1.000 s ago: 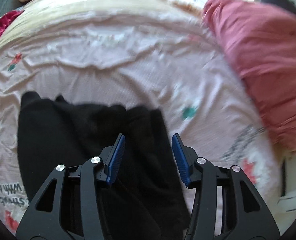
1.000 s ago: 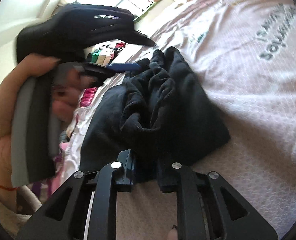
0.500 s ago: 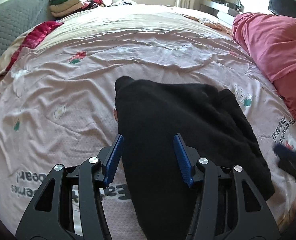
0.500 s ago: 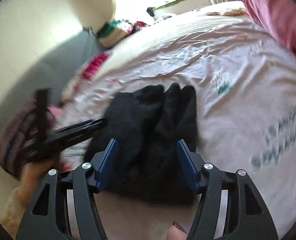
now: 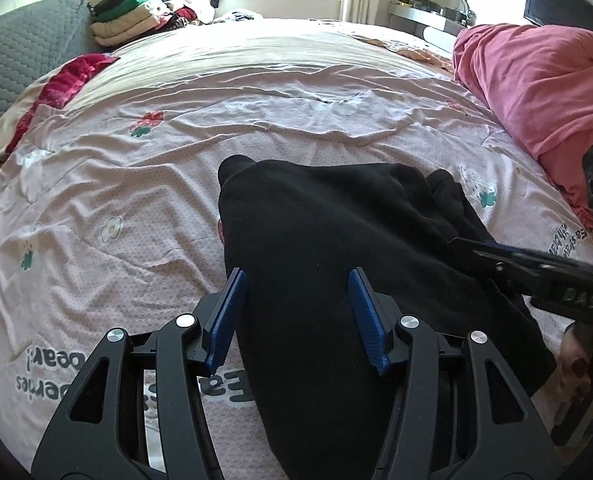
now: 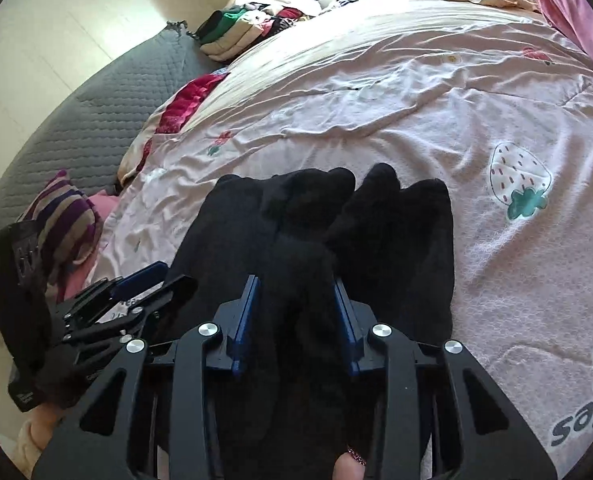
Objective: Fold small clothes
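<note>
Pink bedsheet [image 5: 176, 184] carries the soft, limp black garment [image 5: 336, 240]; my left gripper [image 5: 296, 312] hangs open over it, my right gripper [image 6: 296, 312] is closing around a raised fold. Best held at edges.

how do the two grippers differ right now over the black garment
The left gripper stands wider, its blue pads clear of the black garment lying between them. The right gripper is narrower and closing, a raised fold of the garment between its pads. In the left view the right gripper reaches in from the right edge of the cloth; the left sits at its near end. Both point down at the same garment on the bedspread.
</note>
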`<state>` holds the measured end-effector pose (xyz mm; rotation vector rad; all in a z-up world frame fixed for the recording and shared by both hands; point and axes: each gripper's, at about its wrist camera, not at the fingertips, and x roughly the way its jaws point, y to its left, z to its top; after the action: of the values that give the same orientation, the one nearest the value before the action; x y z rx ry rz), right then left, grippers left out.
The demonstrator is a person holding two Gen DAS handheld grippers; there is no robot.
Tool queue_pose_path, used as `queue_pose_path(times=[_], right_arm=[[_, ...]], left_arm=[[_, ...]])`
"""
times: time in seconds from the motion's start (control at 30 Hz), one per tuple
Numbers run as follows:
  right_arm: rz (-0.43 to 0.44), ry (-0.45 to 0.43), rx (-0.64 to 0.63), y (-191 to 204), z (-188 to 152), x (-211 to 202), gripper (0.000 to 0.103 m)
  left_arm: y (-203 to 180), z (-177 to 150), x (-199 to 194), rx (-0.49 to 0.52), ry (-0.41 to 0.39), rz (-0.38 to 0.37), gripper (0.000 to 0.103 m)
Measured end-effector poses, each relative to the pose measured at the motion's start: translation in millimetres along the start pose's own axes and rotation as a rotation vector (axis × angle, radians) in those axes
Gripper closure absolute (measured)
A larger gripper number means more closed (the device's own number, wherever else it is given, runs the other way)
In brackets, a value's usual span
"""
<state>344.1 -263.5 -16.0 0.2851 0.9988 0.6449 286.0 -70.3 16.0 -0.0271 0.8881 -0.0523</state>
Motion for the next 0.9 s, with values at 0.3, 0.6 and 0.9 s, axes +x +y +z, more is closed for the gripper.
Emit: queue_pose_path(times=[0.3, 0.6, 0.9], right_arm=[[0.032, -0.052, 0.021, -3.8, -1.1, -5.1, 0.091], [-0.016, -0.136, -0.035, -3.4, 7.9, -38.8, 0.093], [-0.092, -0.041, 0.017, -39.2, 1.0, -22.9, 0.088]], left_arm=[[-2.0, 0.4, -0.9, -0.002, -0.003, -0.005, 0.057], [-11.8, 4.6, -11.3, -0.02, -0.006, -0.091, 0.052], [-23.2, -8.6, -7.4, 0.01, 0.018, -0.1, 0.047]])
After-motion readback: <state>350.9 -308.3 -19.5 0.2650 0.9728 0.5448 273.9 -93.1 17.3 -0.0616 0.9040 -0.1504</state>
